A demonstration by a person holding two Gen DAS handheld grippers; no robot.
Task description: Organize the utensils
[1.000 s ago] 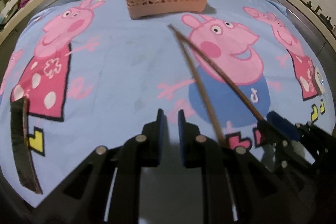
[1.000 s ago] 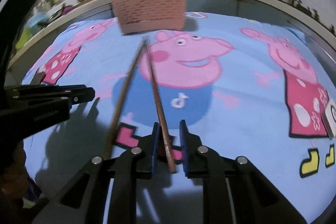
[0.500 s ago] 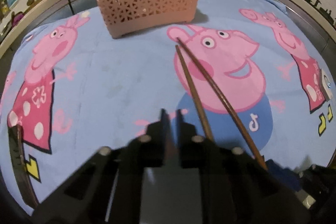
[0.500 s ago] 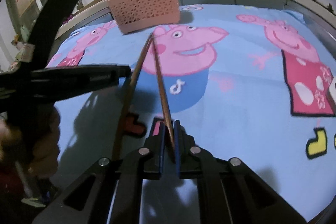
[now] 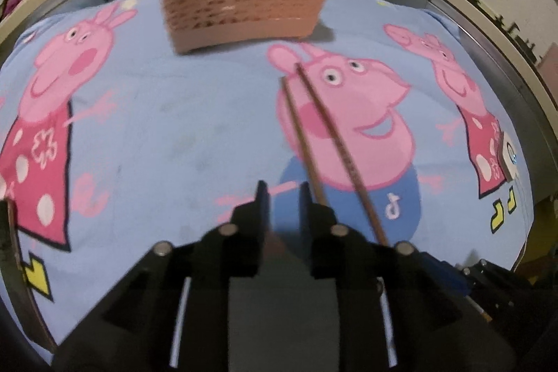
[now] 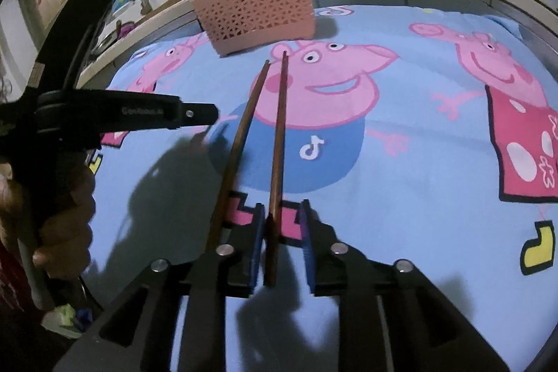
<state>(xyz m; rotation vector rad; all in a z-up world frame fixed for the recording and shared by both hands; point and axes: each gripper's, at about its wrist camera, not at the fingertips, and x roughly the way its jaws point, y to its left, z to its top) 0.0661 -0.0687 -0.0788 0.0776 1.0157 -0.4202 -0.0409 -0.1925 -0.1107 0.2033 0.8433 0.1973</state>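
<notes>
The right gripper (image 6: pixel 281 222) has just widened around 1 of 2 chopsticks (image 6: pixel 277 142), the left gripper (image 5: pixel 281 201) empty and narrow, so re-gripping precedes the pink basket (image 6: pixel 256 11).

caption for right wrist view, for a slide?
Right gripper open around one chopstick, pink basket ahead.

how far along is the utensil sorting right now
Partly done. The basket already has several chopsticks standing in it. In hand: one of two chopsticks runs between the open jaws of the right tool, the other passes just outside them; whether either is gripped I can't tell. The left tool is open and empty. Left: getting this pair into the basket.
</notes>
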